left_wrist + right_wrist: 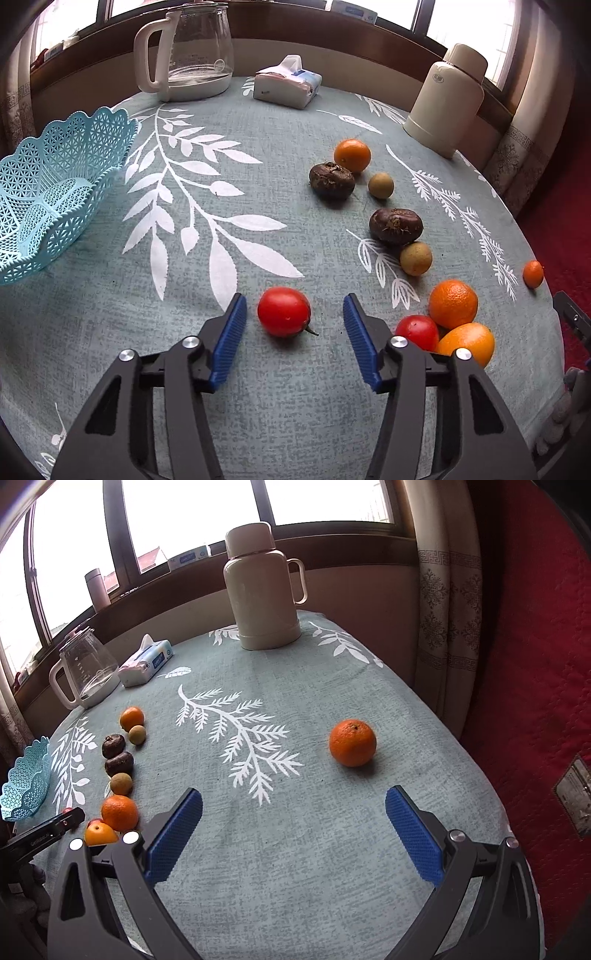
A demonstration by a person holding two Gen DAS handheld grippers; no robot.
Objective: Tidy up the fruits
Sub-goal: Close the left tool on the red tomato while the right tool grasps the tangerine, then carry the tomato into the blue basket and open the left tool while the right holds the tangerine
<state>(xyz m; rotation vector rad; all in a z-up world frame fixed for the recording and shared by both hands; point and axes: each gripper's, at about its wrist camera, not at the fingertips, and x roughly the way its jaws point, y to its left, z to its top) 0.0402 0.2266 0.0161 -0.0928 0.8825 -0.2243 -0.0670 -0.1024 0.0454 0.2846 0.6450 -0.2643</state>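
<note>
My left gripper (294, 308) is open, its blue pads on either side of a red tomato (283, 311) lying on the tablecloth, not touching it. A second tomato (417, 331), two oranges (453, 303) (469, 341), two dark brown fruits (396, 226) (331, 181), two small tan fruits (416, 258) (381, 185) and another orange (352, 155) lie to its right. An empty blue lattice basket (55, 184) stands far left. My right gripper (294, 805) is open over bare cloth, short of a lone orange (352, 742).
A glass kettle (188, 51), a tissue pack (288, 83) and a cream thermos (448, 99) stand along the table's far side. A red sofa (535, 664) borders the right table edge. The left gripper's body (44, 834) shows at the right view's left edge.
</note>
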